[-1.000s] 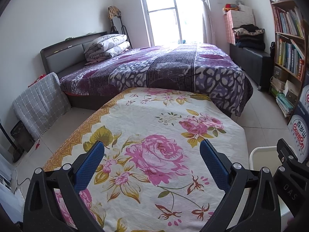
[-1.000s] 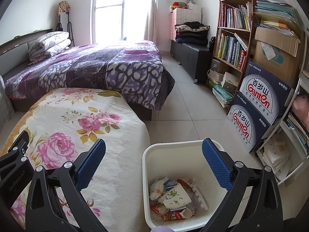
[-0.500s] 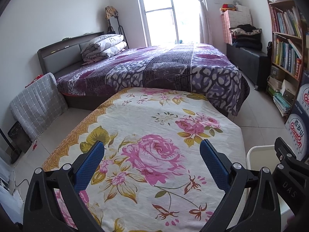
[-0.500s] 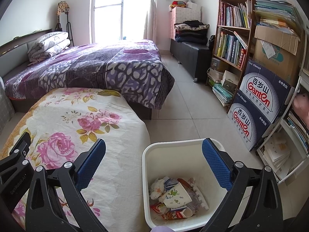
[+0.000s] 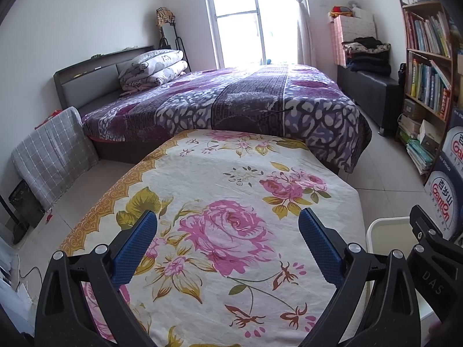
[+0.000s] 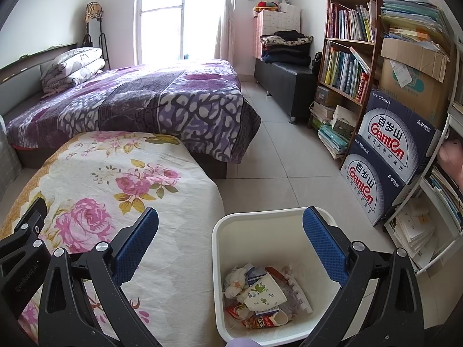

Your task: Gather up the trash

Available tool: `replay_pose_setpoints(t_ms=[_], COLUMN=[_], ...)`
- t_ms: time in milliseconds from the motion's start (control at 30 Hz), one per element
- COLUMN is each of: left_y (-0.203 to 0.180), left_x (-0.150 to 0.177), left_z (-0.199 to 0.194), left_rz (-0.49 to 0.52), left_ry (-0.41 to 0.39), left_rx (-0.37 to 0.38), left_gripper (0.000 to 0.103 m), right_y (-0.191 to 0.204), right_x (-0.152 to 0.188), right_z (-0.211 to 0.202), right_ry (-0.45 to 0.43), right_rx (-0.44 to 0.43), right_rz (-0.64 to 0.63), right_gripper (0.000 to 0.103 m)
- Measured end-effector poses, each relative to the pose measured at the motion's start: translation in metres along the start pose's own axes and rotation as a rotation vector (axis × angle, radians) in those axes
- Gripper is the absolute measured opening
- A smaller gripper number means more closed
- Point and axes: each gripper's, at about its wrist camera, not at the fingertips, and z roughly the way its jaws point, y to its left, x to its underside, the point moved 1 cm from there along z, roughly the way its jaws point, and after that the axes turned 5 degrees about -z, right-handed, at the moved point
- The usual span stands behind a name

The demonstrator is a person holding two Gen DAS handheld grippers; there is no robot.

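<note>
Two hand-held tools hover low at the near end of a bedroom, both empty: the left gripper hangs with its blue pads spread wide above a floral-covered table, while the right gripper is equally splayed over a white bin standing on the tiled floor just beside the table's edge. The trash lies at the bottom of that bin: a printed paper cup, crumpled tissue and wrappers, heaped together. No loose litter shows on the flowered cloth in either view, which suggests the collecting is at or close to its end. If anything remains, the sensible course is to scan the cloth and the floor around the bin before closing the pads on anything, and to drop each piece from directly above the opening so that it cannot catch on the rim. Beyond the table a bed under a purple patterned blanket runs toward a bright window; stacked water cartons and a crowded bookshelf line the wall on the right.
</note>
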Motion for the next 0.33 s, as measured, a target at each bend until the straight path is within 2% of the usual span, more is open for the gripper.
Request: replay_pose_setpoints(t_ms=[333], left_y=[0.0005], left_x=[0.0004], left_z=[0.0025], left_rz=[-0.014], left_ry=[0.027], left_rx=[-0.002], left_gripper=[0.096], right_y=[-0.0011], right_x=[-0.0010], right_z=[-0.0005], right_ry=[0.001], right_rx=[-0.002], right_rz=[0.001], right_gripper=[0.096])
